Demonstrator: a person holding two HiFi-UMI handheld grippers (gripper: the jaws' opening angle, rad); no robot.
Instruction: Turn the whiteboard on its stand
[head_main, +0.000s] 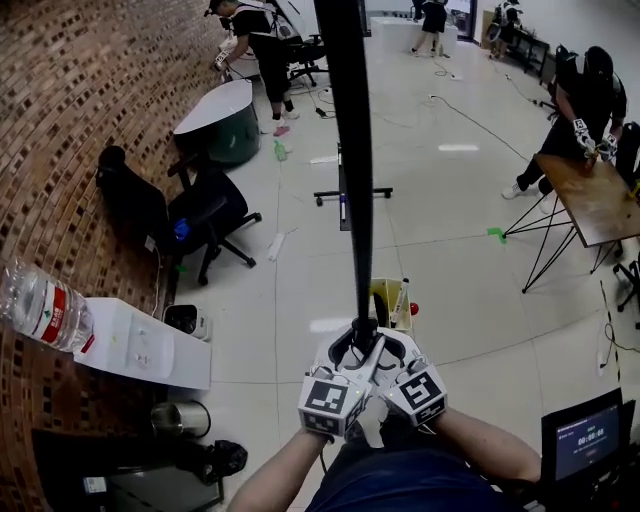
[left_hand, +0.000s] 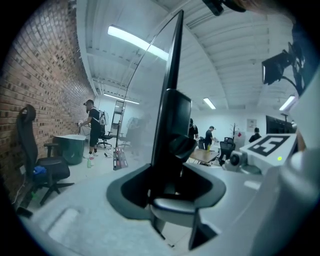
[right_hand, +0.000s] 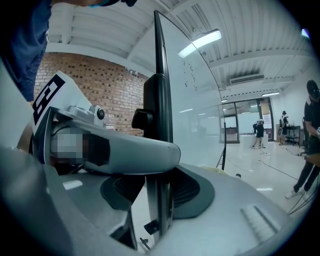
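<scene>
Okay, my left gripper (head_main: 345, 352) and right gripper (head_main: 387, 347) both clamp the whiteboard (head_main: 350, 150) edge. If I swing unevenly, it could slip free or tip the stand (head_main: 330, 196).

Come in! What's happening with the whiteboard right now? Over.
Left gripper, right gripper: both shut on whiteboard edge. It stands upright. Office chair off left, apart.

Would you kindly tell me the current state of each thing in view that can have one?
whiteboard: upright, edge-on to the head view, clamped at its near edge
left gripper: shut on the whiteboard's edge
right gripper: shut on the whiteboard's edge, beside the left gripper
office chair: unoccupied, standing on its wheels
water bottle: seated on the water dispenser
screen: switched on
</scene>
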